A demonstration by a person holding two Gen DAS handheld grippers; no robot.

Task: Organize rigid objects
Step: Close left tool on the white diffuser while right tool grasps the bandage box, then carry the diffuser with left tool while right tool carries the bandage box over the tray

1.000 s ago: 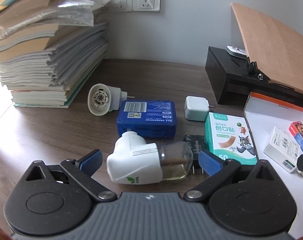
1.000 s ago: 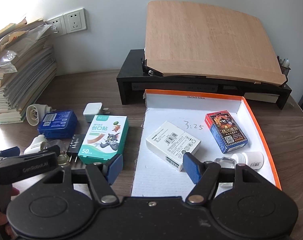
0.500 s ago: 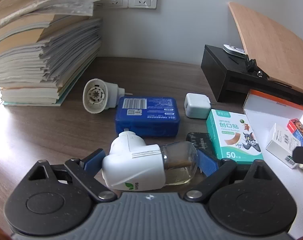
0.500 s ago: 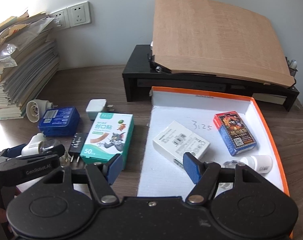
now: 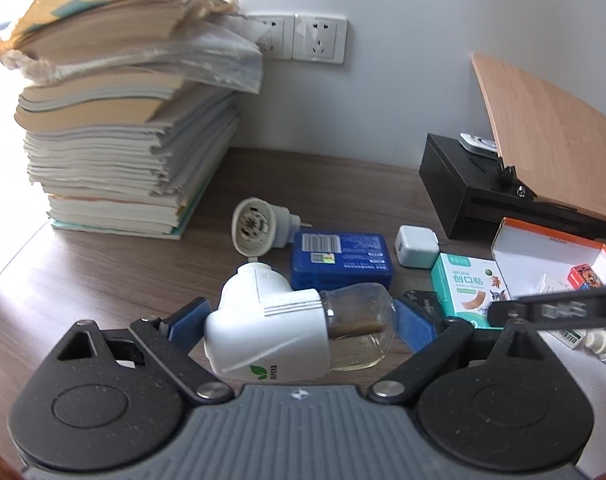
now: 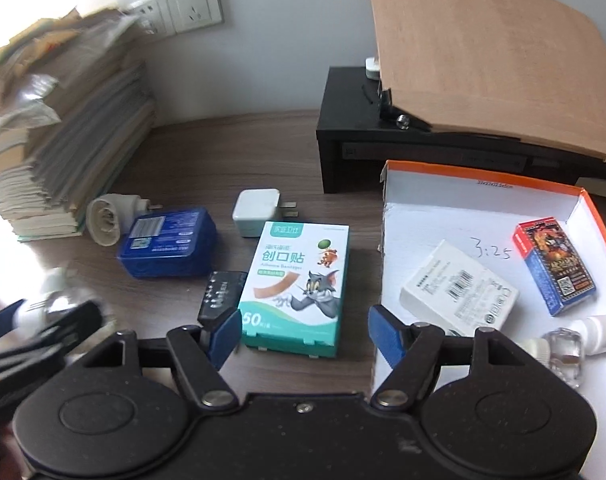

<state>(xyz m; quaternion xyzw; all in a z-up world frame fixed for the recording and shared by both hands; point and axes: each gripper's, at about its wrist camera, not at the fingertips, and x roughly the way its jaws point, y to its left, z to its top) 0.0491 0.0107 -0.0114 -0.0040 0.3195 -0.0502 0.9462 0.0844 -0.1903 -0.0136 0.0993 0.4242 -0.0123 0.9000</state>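
My left gripper (image 5: 299,316) is shut on a white plug-in mosquito repeller with a glass bottle (image 5: 279,332), held above the desk. It shows blurred at the left of the right wrist view (image 6: 59,300). My right gripper (image 6: 303,330) is open and empty, above the near end of a green bandage box (image 6: 297,284). An orange-rimmed white box (image 6: 483,196) on the right holds a white carton (image 6: 459,290), a card pack (image 6: 553,264) and a small white bottle (image 6: 599,330).
On the desk lie a blue case (image 6: 169,242), a white charger (image 6: 257,212), a round white plug (image 6: 105,220) and a black adapter (image 6: 219,294). A tall paper stack (image 5: 119,140) stands at the left. A black stand with a wooden board (image 6: 483,52) stands behind.
My left gripper has closed on the repeller and lifted it off the desk. My right gripper has moved left, from over the box toward the bandage box.
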